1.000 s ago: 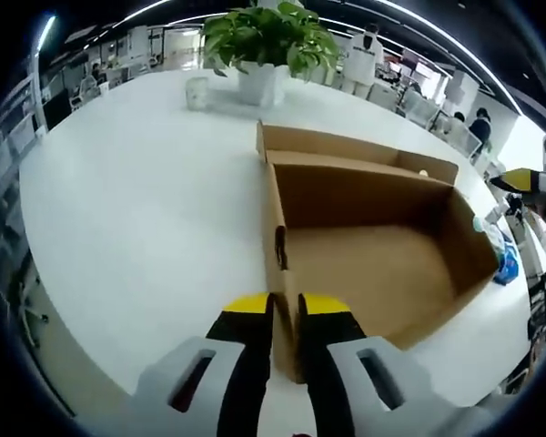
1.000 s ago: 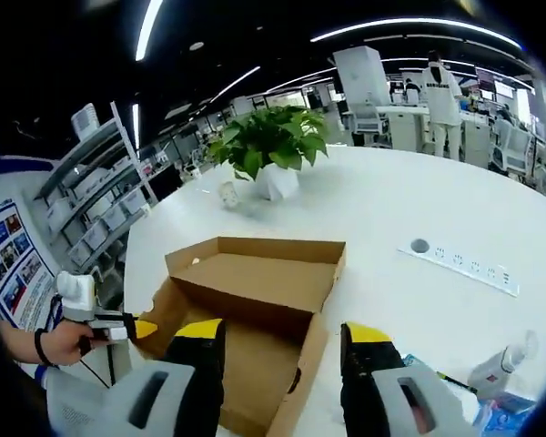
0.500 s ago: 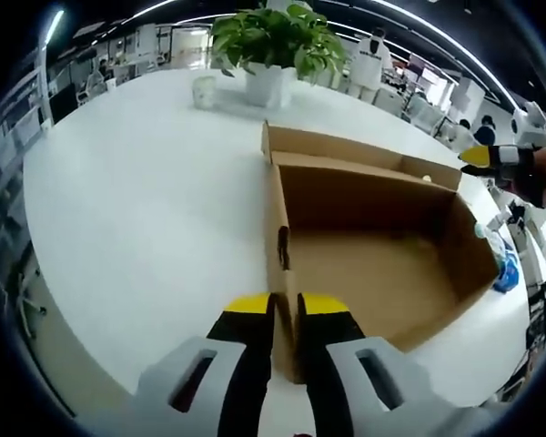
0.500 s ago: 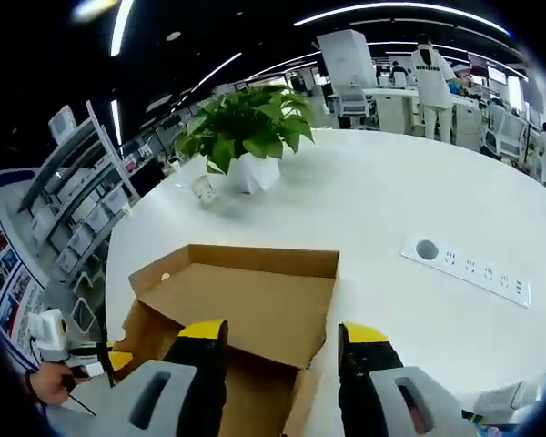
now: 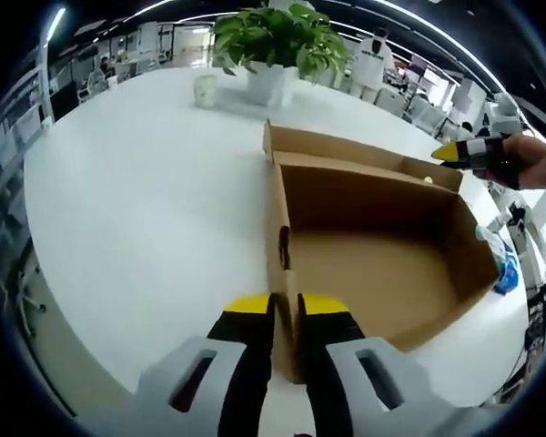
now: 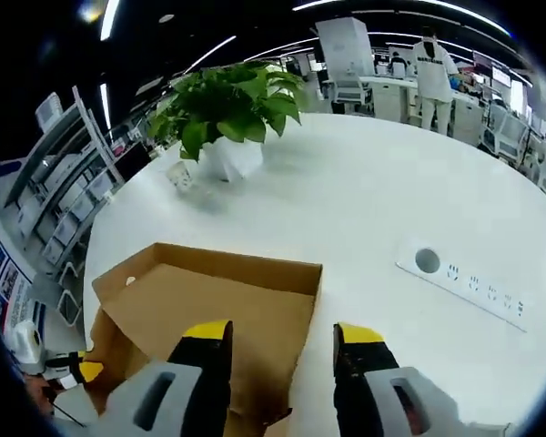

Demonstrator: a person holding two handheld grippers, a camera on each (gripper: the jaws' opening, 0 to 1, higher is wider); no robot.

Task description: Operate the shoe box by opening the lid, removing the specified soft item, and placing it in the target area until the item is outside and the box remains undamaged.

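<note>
Right gripper (image 6: 278, 339) nearer one box (image 6: 209, 309)

Bright, even overhead strip lighting; white counter (image 5: 136, 200) nearly blown out, soft faint shadows. Strong fisheye bending toward edges; background slightly soft; near parts sharp.
</note>
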